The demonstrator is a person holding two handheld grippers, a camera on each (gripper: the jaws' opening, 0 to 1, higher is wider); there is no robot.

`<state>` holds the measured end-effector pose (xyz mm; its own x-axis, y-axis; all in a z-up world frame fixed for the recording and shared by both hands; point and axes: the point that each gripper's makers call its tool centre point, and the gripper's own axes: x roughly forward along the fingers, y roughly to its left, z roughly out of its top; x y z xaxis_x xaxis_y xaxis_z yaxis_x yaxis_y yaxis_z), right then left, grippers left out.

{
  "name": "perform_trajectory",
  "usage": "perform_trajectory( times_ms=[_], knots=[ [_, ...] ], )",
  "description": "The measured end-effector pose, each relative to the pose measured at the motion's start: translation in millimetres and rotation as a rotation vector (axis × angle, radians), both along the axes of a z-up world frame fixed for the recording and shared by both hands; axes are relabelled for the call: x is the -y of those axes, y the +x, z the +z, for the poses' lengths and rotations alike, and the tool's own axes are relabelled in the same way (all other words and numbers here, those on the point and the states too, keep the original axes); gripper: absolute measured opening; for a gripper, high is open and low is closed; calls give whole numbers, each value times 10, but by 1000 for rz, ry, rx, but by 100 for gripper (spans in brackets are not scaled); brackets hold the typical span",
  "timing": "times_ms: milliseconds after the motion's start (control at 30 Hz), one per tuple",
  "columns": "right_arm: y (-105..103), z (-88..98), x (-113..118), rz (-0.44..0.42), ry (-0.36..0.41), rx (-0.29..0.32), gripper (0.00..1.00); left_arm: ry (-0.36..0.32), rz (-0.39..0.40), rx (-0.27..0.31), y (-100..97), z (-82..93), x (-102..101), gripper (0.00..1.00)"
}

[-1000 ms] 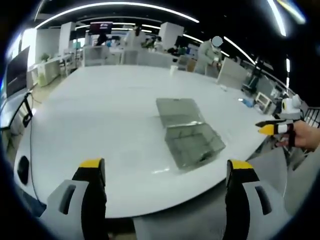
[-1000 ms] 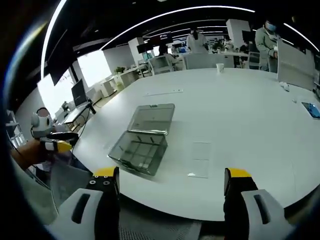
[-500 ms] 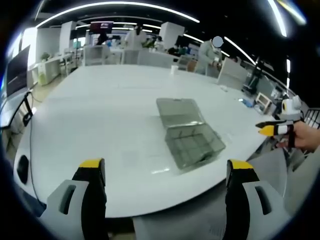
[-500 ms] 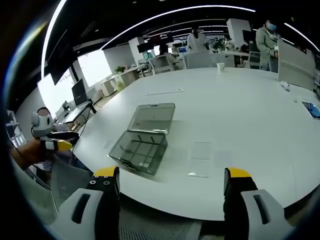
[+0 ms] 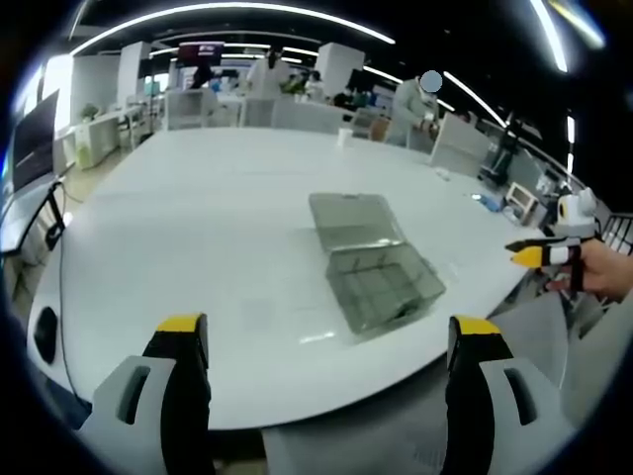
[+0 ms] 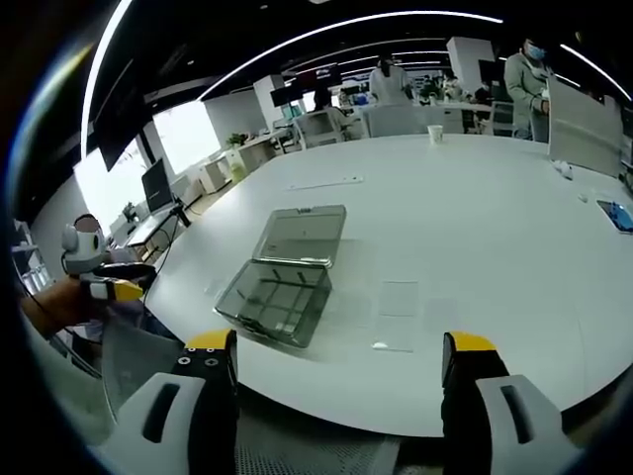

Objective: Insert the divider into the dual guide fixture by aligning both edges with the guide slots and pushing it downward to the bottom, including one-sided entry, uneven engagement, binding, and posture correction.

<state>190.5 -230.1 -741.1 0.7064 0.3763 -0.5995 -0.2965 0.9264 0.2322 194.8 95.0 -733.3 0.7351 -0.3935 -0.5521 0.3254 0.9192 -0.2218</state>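
Note:
A clear plastic box (image 5: 381, 285) (image 6: 278, 297) with inner guide partitions sits on the big white table, its lid (image 5: 352, 216) (image 6: 303, 233) folded flat behind it. A thin transparent divider sheet (image 6: 398, 315) lies flat on the table to the right of the box in the right gripper view. My left gripper (image 5: 326, 346) hangs open in front of the table edge, well short of the box. Off the table's near edge, my right gripper (image 6: 338, 361) also stands open with nothing between its jaws. The right gripper (image 5: 549, 255) comes into the left gripper view from the right, and the left gripper (image 6: 104, 285) into the right gripper view from the left.
The white table (image 5: 198, 218) (image 6: 495, 218) stretches far back. A paper cup (image 6: 434, 133) and a long strip (image 6: 324, 182) lie toward its far side. A phone (image 6: 616, 218) rests at the right. People and desks stand in the background.

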Motion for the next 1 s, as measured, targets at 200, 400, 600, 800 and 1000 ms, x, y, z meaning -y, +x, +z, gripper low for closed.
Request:
perform_trajectory(
  times_ms=[200,400,600,800,1000],
  knots=[
    [-6,3,1,-1,4,-1,83,5,-2,-1,0,-4,2,99],
    [1,13,-4,0,4,5,83,6,-1,-2,5,-5,-2,99],
    [2,23,-2,0,8,4,83,4,-1,-3,5,-1,1,99],
    [1,16,-3,1,6,2,83,1,-3,-6,2,-3,1,98],
    [0,23,-3,2,6,4,83,1,-4,-9,9,-1,9,98]
  ],
)
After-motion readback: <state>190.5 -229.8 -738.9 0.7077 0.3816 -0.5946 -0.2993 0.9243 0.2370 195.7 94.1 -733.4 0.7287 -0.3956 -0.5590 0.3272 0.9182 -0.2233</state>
